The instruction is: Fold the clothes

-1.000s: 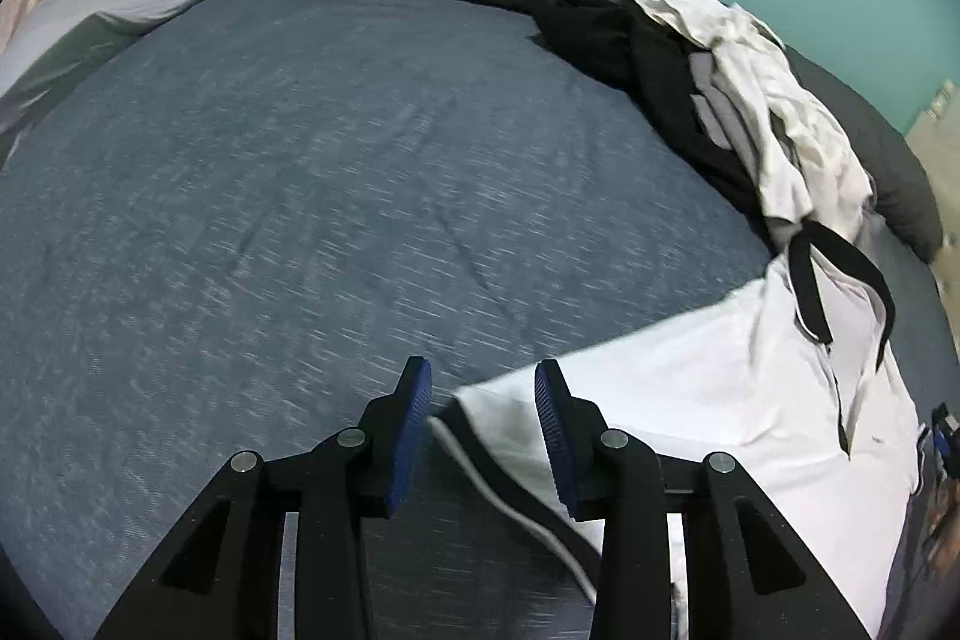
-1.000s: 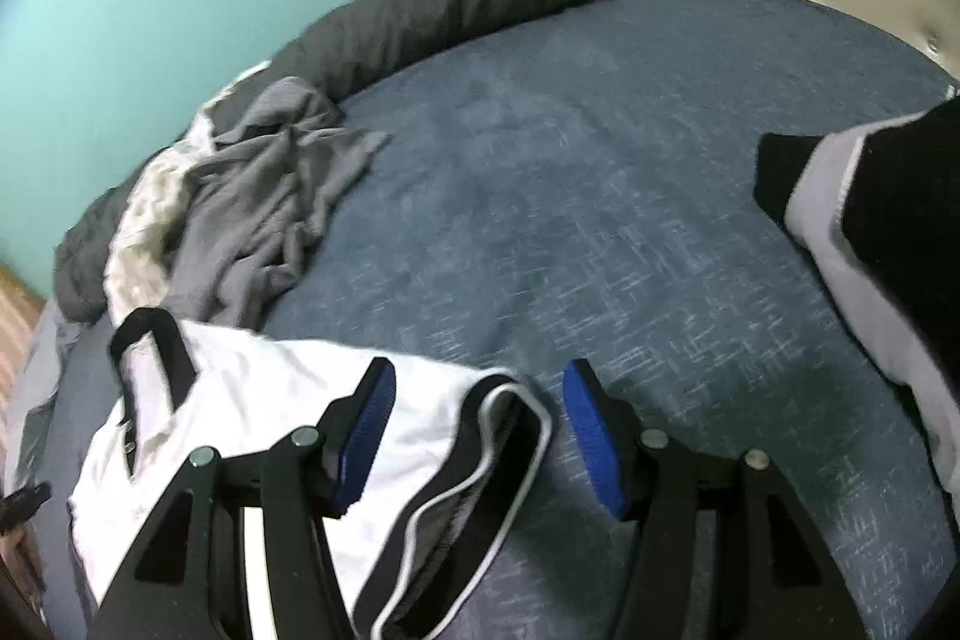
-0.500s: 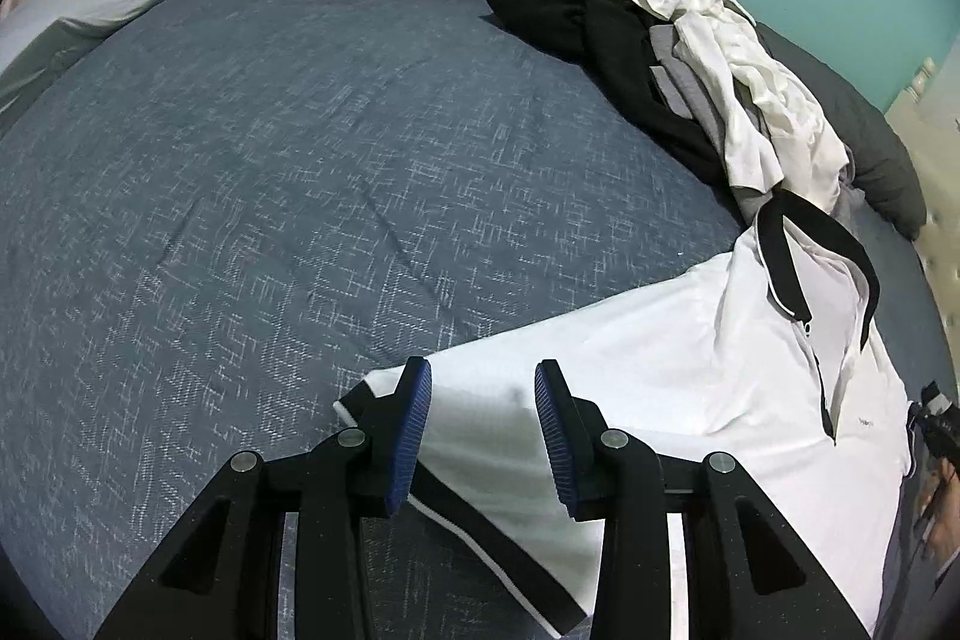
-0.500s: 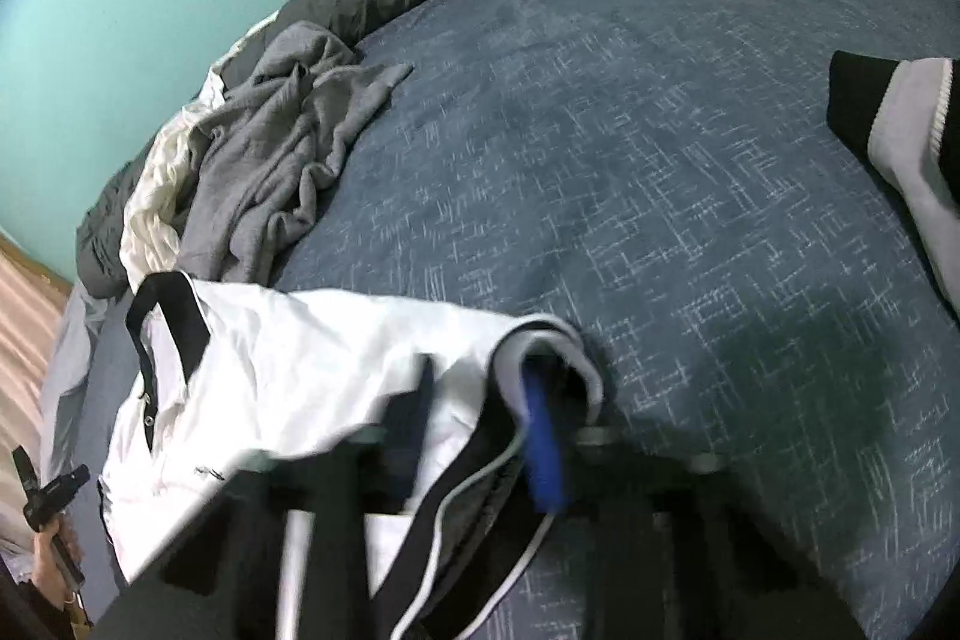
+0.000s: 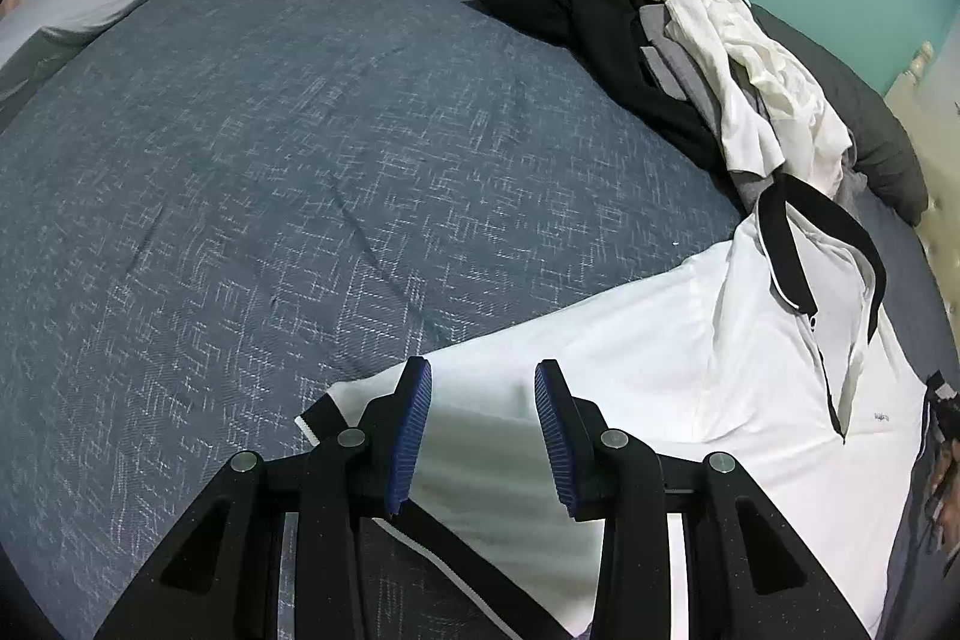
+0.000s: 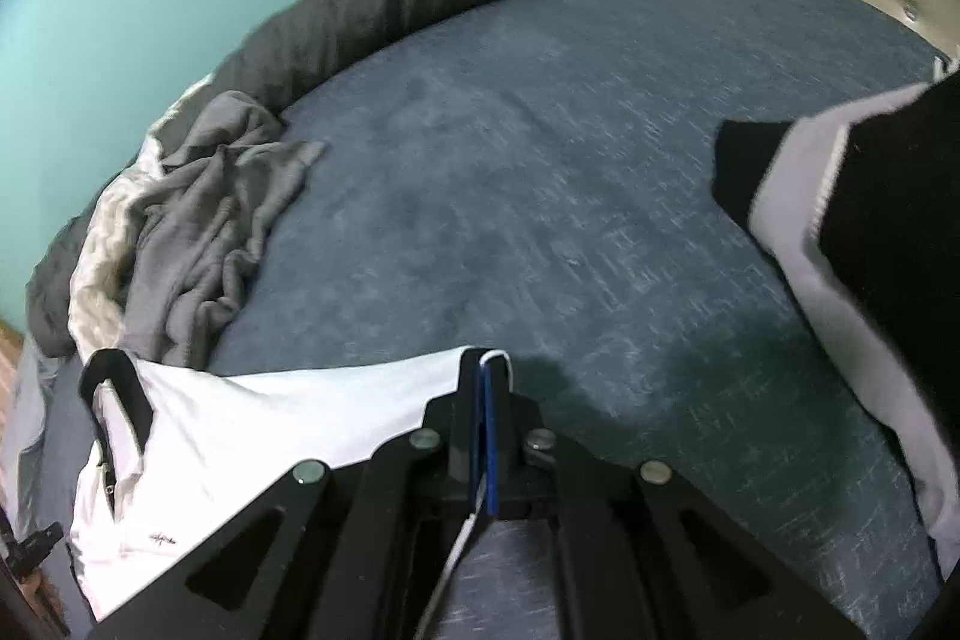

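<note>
Lay flat on the bed [image 5: 300, 172]: white shirt [image 5: 690, 358]. Right gripper [image 6: 487, 376] clamped on its sleeve edge; left gripper [image 5: 483, 391] spread above the other sleeve, gripping nothing.

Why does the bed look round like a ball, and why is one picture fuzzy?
Both wrist views use a fisheye lens, so the flat blue bed bulges and the corners go black. The left wrist view is sharp, with the weave showing. The right wrist view is smeared by motion, the bed streaky. There the right gripper casts a dark shadow on the sheet beside the white shirt.
</note>
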Motion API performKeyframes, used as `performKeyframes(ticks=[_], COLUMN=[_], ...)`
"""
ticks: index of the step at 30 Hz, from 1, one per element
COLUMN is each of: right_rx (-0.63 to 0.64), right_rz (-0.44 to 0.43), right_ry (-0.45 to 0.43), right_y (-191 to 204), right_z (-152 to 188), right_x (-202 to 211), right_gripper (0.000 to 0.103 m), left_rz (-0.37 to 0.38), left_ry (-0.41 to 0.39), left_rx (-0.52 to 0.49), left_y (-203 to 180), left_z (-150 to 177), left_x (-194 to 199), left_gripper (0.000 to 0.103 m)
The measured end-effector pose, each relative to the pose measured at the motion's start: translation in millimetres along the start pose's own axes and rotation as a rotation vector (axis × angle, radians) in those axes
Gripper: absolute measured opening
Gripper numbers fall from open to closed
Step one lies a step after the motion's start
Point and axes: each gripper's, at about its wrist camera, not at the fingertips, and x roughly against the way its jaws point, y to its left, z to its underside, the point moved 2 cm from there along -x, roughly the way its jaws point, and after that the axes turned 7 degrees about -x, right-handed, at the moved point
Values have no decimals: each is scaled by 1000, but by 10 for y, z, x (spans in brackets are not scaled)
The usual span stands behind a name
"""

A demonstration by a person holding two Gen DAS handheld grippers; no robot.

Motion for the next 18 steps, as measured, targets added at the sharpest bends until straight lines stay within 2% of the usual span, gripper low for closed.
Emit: performKeyframes(ticks=[3,5,11,14,18], right_rx=[-27,-4,36,34,38], right_rz=[1,-13,-34,-38,-37], right_ry=[10,66,86,95,104], right_y=[-61,-22,42,32,-8], right_z=[10,56,84,92,122], right_x=[-62,-174,-222,-225,-221], right_gripper=[1,1,1,1,1], left_rz=[-7,-12,-42,-52,-70], left_ry=[6,16,24,24,29], left_rx=[-19,-32,10,56,90], left_y=[-17,-18,158,316,480], left_z=[-26,-43,-45,4,74], left_x=[-8,-33,-91,-93,-92], left_gripper=[39,39,39,49,50])
